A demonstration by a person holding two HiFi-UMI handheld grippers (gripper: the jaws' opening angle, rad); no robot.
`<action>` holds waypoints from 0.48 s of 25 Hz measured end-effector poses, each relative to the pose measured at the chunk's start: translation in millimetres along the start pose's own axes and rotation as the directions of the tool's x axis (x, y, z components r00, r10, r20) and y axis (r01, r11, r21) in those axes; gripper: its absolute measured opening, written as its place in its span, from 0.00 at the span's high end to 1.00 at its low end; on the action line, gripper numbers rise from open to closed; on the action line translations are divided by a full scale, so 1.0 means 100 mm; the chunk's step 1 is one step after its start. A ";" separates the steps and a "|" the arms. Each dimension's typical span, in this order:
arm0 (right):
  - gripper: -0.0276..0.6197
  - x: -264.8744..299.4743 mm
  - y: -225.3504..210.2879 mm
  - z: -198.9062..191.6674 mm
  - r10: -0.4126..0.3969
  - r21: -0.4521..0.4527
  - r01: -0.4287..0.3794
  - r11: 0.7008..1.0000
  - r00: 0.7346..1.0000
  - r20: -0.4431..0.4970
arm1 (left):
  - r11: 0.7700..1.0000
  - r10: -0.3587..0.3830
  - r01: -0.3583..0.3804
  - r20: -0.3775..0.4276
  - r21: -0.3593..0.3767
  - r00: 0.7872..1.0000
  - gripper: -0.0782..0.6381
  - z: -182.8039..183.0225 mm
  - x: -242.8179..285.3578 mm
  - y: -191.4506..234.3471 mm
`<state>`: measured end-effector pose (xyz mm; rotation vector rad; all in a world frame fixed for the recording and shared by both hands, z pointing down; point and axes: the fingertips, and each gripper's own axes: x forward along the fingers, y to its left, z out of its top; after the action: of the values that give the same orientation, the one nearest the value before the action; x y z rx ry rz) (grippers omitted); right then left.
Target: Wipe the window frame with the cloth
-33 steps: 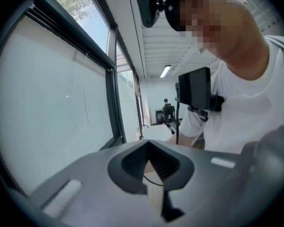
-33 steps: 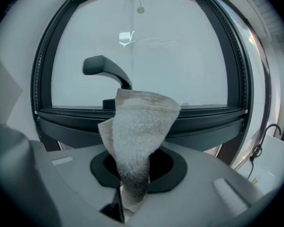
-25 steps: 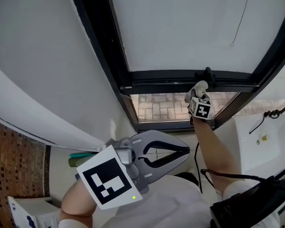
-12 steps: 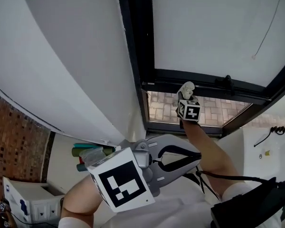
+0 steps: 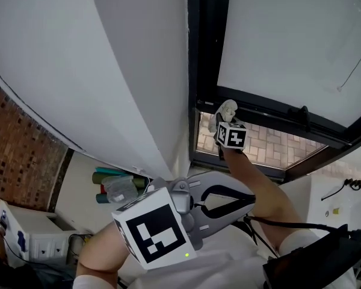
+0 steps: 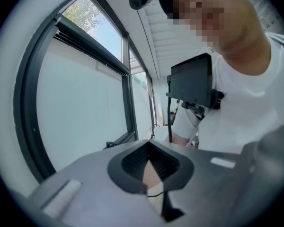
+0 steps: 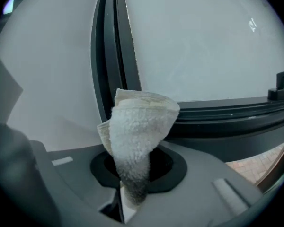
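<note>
Clamped on the cloth [image 5: 228, 108], my right gripper [image 5: 222, 120] has slid left into the corner of the window frame [image 5: 207, 41], so wiping is under way.

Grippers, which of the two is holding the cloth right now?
The right gripper, up by the window frame: the white cloth is pinched in its jaws. The left gripper is shut on nothing.

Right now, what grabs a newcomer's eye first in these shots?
The white cloth bunched in the right tongs, held up at the dark window frame where its upright meets the crossbar. Next, the left tongs, shut and empty, low in the head view near the person's chest.
</note>
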<state>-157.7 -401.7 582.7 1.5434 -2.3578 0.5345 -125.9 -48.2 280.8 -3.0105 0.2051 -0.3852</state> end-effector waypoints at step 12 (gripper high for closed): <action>0.85 0.01 0.26 0.21 0.160 0.409 -0.186 0.894 0.982 0.097 | 0.999 0.049 -0.049 -0.017 0.008 0.999 0.86 0.03 0.02 -0.06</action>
<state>-182.8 -402.3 559.7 1.5322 -2.5628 1.1115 -122.0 -42.0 279.4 -2.9894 0.2783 -0.4070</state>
